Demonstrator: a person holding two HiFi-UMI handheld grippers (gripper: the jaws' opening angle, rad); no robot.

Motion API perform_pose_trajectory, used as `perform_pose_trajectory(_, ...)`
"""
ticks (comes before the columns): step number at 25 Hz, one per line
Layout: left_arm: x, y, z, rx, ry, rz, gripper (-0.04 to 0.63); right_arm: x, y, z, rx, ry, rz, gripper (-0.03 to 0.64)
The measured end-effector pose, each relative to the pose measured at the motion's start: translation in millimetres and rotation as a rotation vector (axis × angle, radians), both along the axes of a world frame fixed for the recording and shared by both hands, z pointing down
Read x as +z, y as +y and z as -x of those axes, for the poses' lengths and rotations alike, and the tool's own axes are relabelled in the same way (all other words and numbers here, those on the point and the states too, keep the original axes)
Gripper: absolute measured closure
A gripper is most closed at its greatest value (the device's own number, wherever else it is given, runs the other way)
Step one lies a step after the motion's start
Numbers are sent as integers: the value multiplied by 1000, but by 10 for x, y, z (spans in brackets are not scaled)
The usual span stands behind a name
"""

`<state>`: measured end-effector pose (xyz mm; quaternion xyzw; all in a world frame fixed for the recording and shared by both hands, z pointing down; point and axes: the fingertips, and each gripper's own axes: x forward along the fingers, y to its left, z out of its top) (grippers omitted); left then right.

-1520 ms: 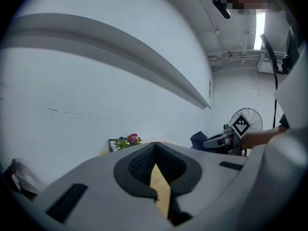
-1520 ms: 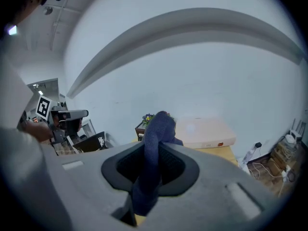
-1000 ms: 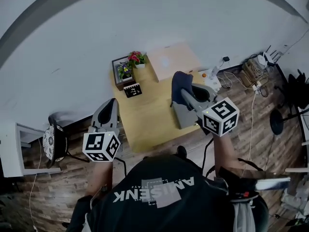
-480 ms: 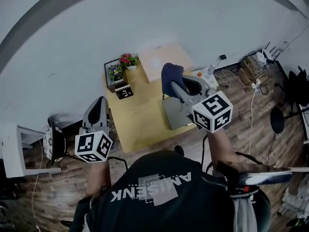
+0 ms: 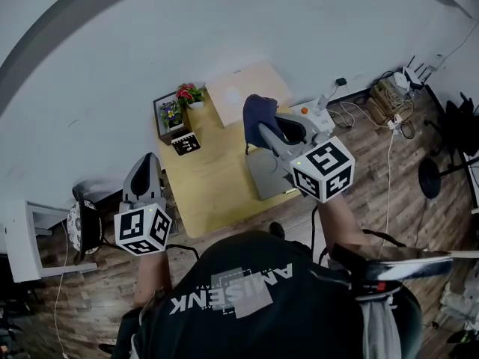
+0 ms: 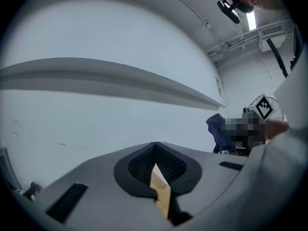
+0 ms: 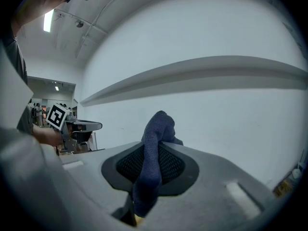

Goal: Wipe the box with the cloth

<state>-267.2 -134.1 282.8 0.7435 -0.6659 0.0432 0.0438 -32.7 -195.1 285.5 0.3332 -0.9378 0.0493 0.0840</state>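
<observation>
Right gripper (image 5: 263, 132) clamps the dark blue cloth (image 7: 153, 143), draped over its jaws in its own view. Only the head view shows the cardboard box (image 5: 239, 92), at 11 o'clock from that cloth. Left gripper (image 6: 155, 153) is closed on nothing

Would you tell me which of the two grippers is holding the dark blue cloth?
The right gripper: the cloth is pinched between its jaws and sticks up above them. The left gripper is shut on nothing.

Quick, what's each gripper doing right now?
Left gripper: jaws shut, nothing between them.
Right gripper: jaws shut on the dark blue cloth.
</observation>
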Motion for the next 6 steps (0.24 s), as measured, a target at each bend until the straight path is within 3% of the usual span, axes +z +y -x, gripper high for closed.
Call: perform_pose_trajectory(6,-8,-31,-41,27,-22,-7,595,-1,-17,7,12,-14,2,548)
